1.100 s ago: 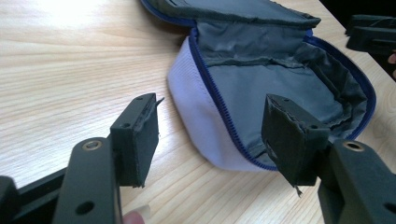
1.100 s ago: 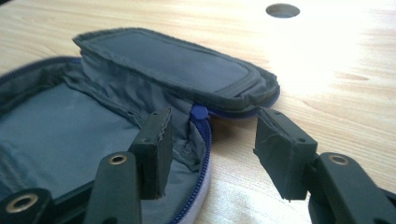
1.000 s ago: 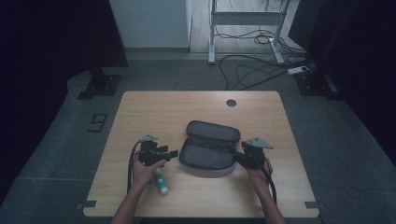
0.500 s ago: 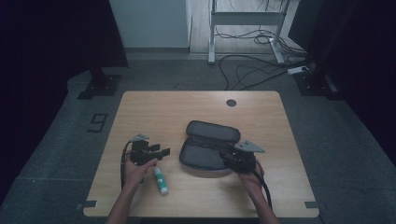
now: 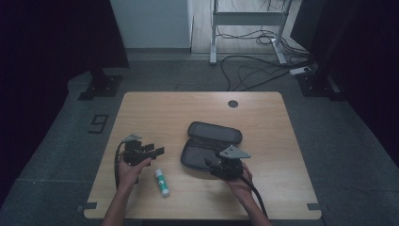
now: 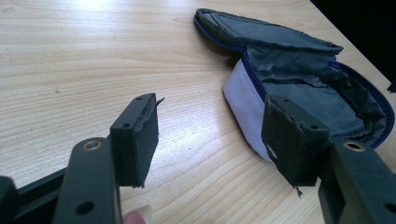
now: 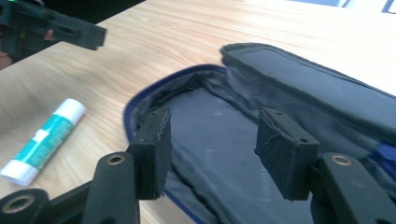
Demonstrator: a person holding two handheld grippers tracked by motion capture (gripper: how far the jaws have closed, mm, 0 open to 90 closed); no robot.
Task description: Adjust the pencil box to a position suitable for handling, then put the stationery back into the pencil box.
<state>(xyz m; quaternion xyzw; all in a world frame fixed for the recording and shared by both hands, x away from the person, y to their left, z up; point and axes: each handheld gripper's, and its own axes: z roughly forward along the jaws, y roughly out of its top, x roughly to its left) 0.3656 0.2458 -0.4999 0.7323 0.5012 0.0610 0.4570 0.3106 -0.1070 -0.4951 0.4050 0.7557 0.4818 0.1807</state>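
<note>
Both hand-held grippers sit low over a wooden table (image 5: 197,113) as we look down from the high view: the left gripper (image 5: 153,151) in the person's left hand (image 5: 129,165), the right gripper (image 5: 212,164) at the near edge of an unzipped dark pencil case (image 5: 211,141). From above we read the layout, with a glue stick (image 5: 162,182) lying flat on the wood between the two hands, just beside the left hand and apart from the case. From the left gripper view we see what the overhead cannot: its jaws stand wide apart and empty, the case's pale outer wall (image 6: 245,100) and blue zip edge just beyond the right jaw. From the right gripper view we find the right gripper's jaws likewise spread with nothing between them, poised over the case's dark lining (image 7: 219,135), its lid folded back behind. That view also shows the glue stick's white and teal label (image 7: 44,140), and the left gripper (image 7: 84,32) farther off at upper left.
</note>
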